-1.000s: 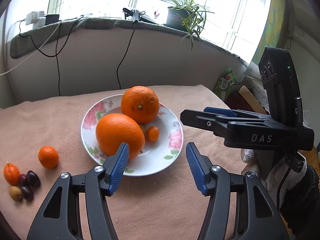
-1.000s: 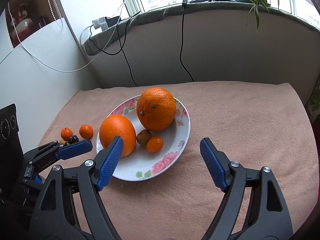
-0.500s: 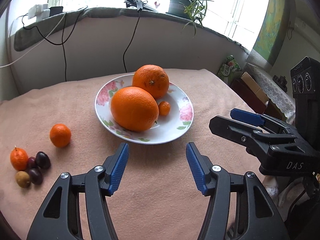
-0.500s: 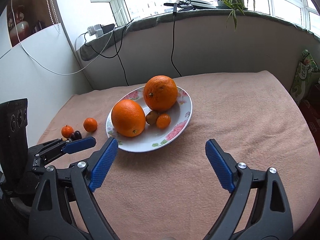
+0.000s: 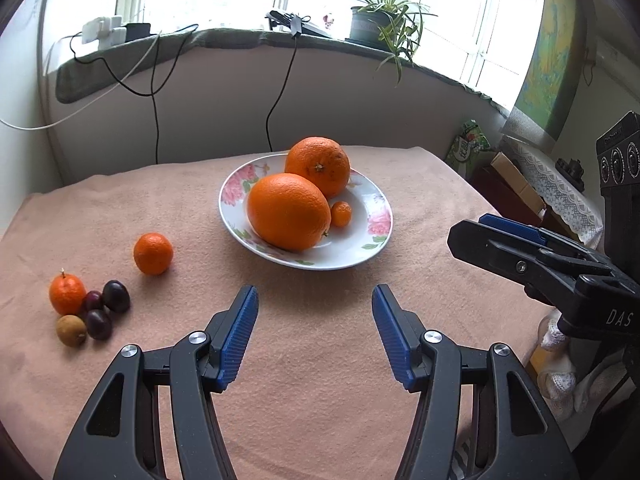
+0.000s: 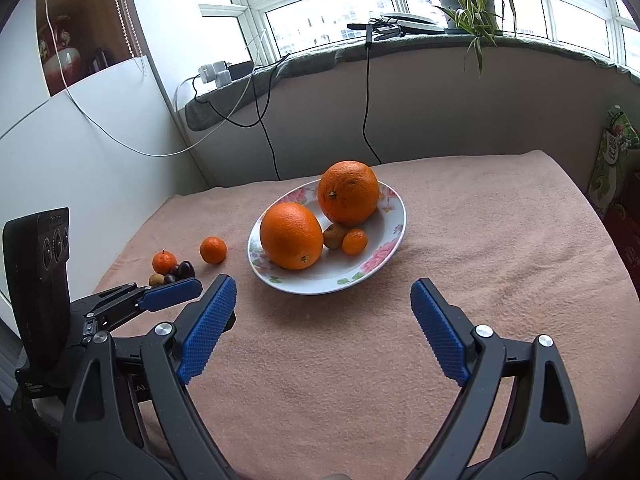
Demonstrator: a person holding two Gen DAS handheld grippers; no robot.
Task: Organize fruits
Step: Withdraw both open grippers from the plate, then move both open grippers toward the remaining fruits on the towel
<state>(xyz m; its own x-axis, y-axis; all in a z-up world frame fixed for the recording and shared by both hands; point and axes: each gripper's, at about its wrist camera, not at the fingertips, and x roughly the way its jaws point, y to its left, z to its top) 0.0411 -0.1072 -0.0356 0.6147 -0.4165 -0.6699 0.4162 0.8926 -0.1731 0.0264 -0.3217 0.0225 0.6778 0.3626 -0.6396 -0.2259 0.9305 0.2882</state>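
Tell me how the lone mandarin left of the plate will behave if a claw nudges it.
The mandarin looks round and sits free on the cloth, so it would probably roll. The fuzzy cloth may stop it soon. It looks small, likely light.

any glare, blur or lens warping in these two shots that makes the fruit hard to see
Left wrist view: windows blown out white, fisheye bends the sill, yet the plate and oranges stay sharp. Right wrist view: same bright windows, dark corner vignette, soft shadow under the plate; the dark fruits look tiny.
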